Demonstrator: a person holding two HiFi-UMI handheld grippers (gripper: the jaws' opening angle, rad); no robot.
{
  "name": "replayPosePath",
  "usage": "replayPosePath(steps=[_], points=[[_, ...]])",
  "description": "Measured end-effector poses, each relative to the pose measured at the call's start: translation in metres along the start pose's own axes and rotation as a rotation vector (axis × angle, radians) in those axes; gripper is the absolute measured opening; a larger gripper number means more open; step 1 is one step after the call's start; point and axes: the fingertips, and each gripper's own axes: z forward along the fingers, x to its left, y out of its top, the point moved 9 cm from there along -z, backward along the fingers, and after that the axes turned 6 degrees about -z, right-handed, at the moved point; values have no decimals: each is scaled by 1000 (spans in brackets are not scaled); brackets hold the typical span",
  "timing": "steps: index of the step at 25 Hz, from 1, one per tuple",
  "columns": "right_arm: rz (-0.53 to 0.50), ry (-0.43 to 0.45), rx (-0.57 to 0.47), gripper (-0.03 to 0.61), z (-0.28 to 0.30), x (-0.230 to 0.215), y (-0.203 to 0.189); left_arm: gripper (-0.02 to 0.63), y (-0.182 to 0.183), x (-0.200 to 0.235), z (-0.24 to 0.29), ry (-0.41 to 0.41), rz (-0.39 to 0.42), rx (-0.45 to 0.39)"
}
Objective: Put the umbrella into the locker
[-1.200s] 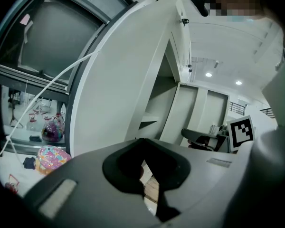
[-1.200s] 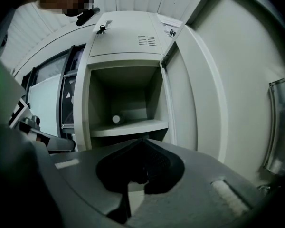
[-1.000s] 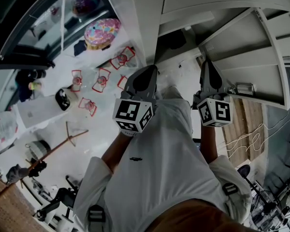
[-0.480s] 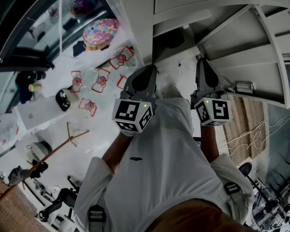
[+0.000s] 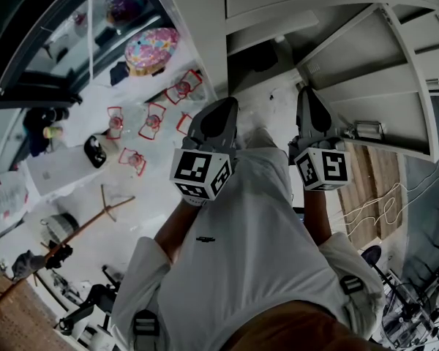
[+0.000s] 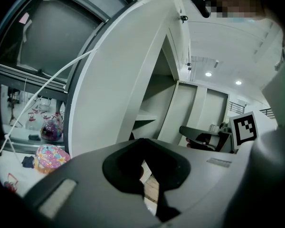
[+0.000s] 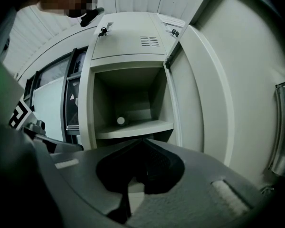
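**Locker open, both claws empty, umbrella not picked up yet**

Nearest: left claw (image 6: pixel 143 141) is closed tip to tip with nothing between the jaws. Right claw (image 7: pixel 141 141) is the same, fully closed and empty. They're held side by side with a gap between them, pointing roughly level at the locker.

Next out: locker (image 7: pixel 128 99) sits directly ahead of the right claw. The compartment is open, with the locker door (image 7: pixel 204 94) swung out to the right. Inside is one shelf (image 7: pixel 133 128), bare apart from a small pale round spot at the back. Could be a hole or a fitting, can't tell. No umbrella in there.

Further off, left: the umbrella (image 5: pixel 153 50) is, as far as I can judge, the pink flower-patterned dome on the white floor (image 5: pixel 152 181) by the glass front (image 5: pixel 51 42), left of the locker's side wall. Neither claw is near it, and no handle is visible from here. A darker patterned thing (image 5: pixel 124 2) lies beyond it, too small to identify.

Step, my read: the locker is ready but the fetch hasn't started, so the task is in its early part.

Next move needs:
- Turn left and get down to floor level.
- Open one claw and find a firm part, handle or shaft. The canopy fabric will likely slip or collapse.
- If the umbrella is opened out, the dome may not pass the compartment mouth, so check fit or fold it first.
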Motion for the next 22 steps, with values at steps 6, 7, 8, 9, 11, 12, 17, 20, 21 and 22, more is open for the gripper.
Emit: replayPosePath(steps=[6, 7, 8, 9, 11, 12, 17, 20, 21, 22], points=[[4, 5, 6, 3, -3, 0, 0, 12, -1, -2, -2, 1, -2, 1], [3, 6, 6, 3, -4, 1, 0, 12, -1, -2, -2, 0, -2, 1], [3, 7, 6, 3, -4, 1, 0, 12, -2, -2, -2, -1, -2, 1], [2, 7, 5, 3, -5, 2, 0, 12, -2, -2, -3, -1, -2, 1], [2, 5, 5, 3, -6, 3, -1, 12, -3, -2, -4, -1, -3, 3], [3, 4, 6, 3, -6, 3, -1, 12, -4, -1, -5, -1, -3, 3], [3, 5, 9, 2, -8, 5, -2, 12, -4, -1, -6, -2, -4, 4], [1, 3, 10, 2, -8, 7, -2, 12, -5, -1, -7, -3, -5, 6], [0, 3, 10, 3, -8, 7, -2, 12, -5, 0, -7, -3, -5, 6], [0, 3, 10, 2, -8, 7, -2, 12, -5, 0, -7, -2, -5, 5]])
